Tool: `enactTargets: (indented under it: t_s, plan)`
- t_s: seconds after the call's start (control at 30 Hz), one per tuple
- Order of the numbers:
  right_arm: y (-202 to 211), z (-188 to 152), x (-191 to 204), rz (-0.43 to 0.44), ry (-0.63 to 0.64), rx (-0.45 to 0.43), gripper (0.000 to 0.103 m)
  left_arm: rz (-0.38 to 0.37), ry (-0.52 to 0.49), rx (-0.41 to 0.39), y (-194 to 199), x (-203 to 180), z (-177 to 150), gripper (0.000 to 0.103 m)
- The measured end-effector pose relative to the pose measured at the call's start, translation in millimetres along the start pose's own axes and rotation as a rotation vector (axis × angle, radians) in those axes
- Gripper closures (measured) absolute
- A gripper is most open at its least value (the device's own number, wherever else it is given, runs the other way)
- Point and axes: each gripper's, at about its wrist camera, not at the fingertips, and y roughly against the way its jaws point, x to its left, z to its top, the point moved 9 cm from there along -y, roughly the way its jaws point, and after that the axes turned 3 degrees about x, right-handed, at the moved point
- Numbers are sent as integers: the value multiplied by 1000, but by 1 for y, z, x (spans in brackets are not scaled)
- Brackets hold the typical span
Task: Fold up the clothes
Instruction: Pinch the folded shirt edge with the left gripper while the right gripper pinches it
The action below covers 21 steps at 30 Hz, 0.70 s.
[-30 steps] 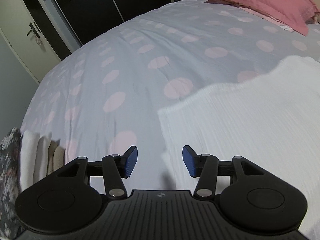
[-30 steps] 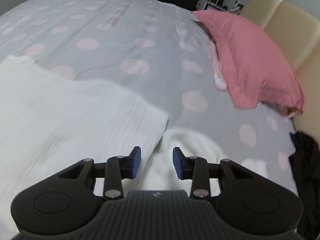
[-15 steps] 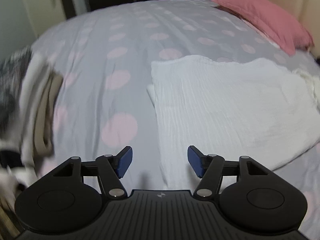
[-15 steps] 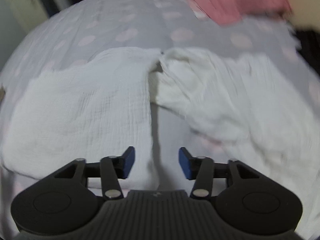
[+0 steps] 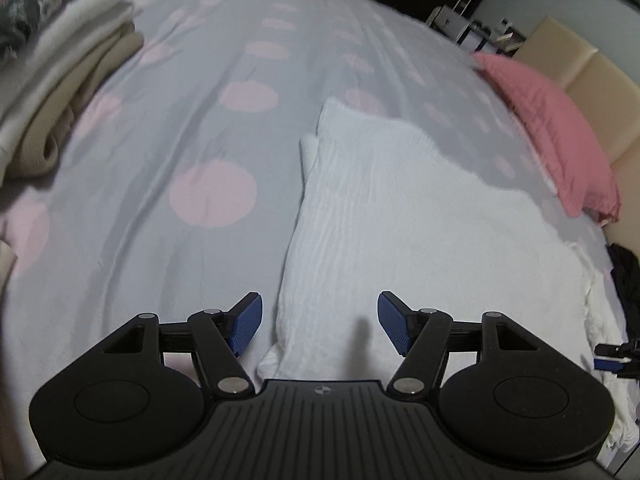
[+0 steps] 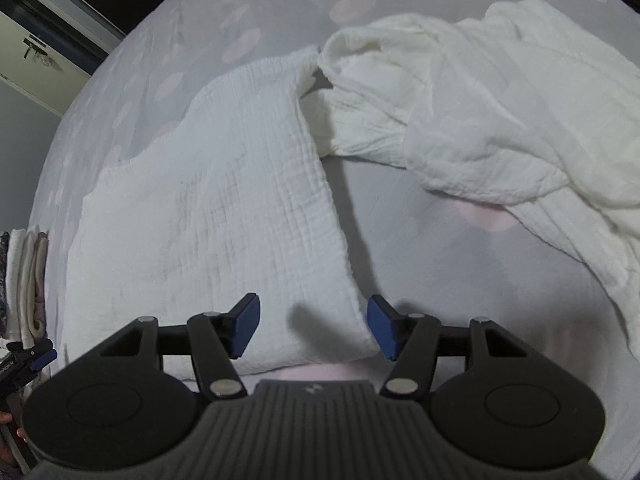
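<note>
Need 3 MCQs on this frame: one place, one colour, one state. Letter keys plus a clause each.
1. Where is the stack of folded clothes in the left wrist view?
A. upper left, on the bedspread
B. on the pillow
C. between the fingers

2. What colour is the pillow?
A. green
B. pink
C. black

3. What state is the white garment under the right gripper in?
A. hanging up
B. rolled into a ball
C. lying flat, one sleeve loose

Key: 1 A, the stack sits at the upper left edge of the bedspread. 2 B, it is pink by the headboard. 3 C, the body lies flat while the sleeve is rumpled beside it.
</note>
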Motion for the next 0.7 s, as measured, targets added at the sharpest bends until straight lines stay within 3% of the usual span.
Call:
enactTargets:
  t_s: [0.2,0.33,0.5,0.6,0.7]
  plan:
    - [-21,1,-20,-38,-18,30,40,18,50,78,-21,14,-17,41]
    - [-28,0,-19,-32,-14,38,31,40,23,62,-25,11,-24,42]
    - [-36,-6,-4,-104,103,45,31,90,-52,68,-29,-2,-37,46]
    - [-36,-8,-2,-133,137,39,42,139,-98,56,-29,-5,-41,57]
    - [-34,-9,1,-111,140,42,71,146,-92,49,-26,-5,-40,72]
